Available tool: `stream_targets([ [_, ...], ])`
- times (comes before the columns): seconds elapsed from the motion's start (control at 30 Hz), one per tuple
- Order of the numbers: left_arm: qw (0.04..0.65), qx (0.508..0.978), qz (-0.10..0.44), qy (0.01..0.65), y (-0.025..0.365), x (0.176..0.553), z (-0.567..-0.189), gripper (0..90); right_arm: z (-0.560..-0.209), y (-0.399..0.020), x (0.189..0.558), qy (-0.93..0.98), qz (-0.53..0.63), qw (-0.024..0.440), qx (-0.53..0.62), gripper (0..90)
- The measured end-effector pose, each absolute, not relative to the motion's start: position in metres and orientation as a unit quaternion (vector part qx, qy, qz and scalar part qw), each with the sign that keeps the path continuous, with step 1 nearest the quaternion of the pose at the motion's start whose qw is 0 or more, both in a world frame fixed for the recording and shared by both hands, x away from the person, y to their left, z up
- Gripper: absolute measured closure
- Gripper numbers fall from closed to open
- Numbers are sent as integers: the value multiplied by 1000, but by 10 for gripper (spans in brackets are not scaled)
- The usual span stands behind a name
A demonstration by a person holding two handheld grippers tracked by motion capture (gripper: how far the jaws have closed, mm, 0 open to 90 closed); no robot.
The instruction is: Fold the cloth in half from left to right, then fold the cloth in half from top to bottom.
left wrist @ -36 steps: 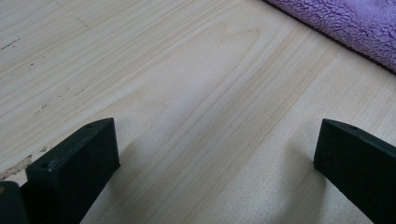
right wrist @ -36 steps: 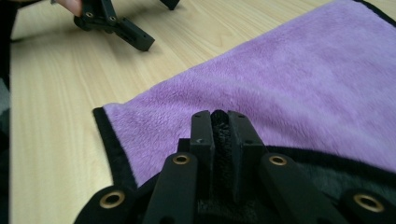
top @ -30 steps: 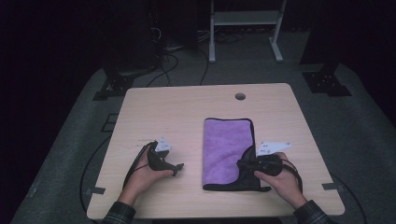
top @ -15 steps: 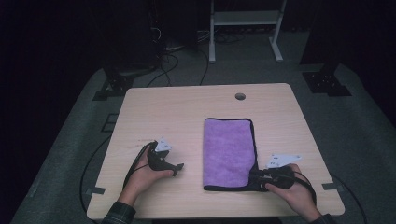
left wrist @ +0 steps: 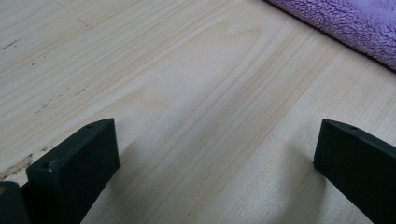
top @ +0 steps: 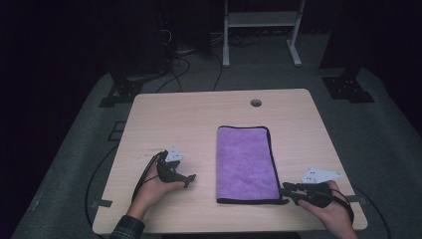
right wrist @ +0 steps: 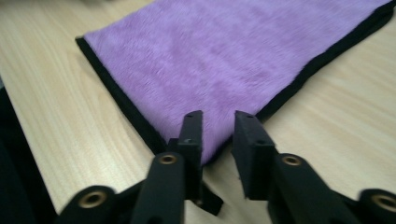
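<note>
Since a second ago my right tongs (top: pixel 287 189) had slid from the purple towel's (top: pixel 245 162) near right edge down to its near right corner, close to the bench's (top: pixel 194 112) near edge, so I guessed a corner pickup was next; left tongs (top: pixel 190 179) hadn't budged.

Left gripper view: jaws stood wide over bare wood, towel (left wrist: pixel 348 23) cut off at the top right.

Right gripper view: jaws narrow, straddling the towel's (right wrist: pixel 224 56) corner hem, not yet clamped, though blur made actual contact hard to call.
</note>
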State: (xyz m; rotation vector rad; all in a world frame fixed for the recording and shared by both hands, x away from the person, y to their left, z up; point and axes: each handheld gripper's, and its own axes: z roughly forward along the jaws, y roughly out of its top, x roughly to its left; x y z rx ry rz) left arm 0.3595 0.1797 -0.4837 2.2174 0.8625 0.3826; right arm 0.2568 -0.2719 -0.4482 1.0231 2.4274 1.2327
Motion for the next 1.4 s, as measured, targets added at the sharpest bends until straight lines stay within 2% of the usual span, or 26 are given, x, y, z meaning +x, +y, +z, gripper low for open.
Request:
stream_targets([
  [0.23,362,858,150,333,180,359,-484,0,-448,-281,272,819,428,141,355,526],
  [0.47,375,852,155,330,185,360,-481,209,-448,-280,302,813,435,158,353,437],
  [0.6,374,852,153,333,185,362,-478,292,-447,-279,319,813,433,160,356,425],
  [0.83,394,845,150,330,177,370,-469,350,-440,-277,346,808,439,162,357,414],
  [1.4,409,851,132,303,129,419,-449,406,-433,-265,404,812,433,163,355,404],
])
